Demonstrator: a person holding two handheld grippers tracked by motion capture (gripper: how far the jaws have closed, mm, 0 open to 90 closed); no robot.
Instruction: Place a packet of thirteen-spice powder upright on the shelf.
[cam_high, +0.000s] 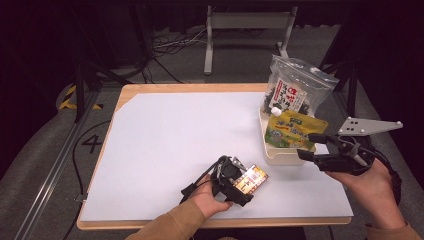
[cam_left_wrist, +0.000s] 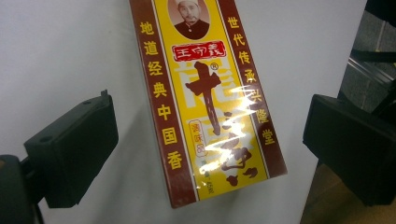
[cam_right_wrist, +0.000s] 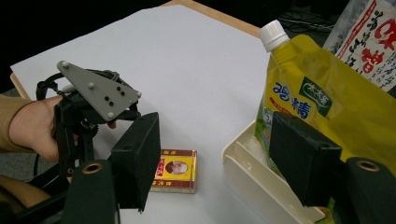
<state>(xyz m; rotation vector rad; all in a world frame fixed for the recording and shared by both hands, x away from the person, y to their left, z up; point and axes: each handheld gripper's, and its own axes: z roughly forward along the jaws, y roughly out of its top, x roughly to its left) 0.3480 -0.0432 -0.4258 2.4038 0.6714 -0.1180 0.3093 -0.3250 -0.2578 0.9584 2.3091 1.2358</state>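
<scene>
Left gripper (cam_left_wrist: 210, 144) astride spice box (cam_left_wrist: 210, 98)

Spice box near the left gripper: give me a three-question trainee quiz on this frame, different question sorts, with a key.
1. True or false: the left gripper is clamped on the spice box.
2. What stands in the cream tray? A) a yellow spout pouch and a clear zip bag; B) two cans; C) nothing.
3. Fill in: the spice box lies flat on the ____ sheet.

Key:
1. False; its jaws stand open either side of the box, not touching it.
2. A.
3. White.
</scene>
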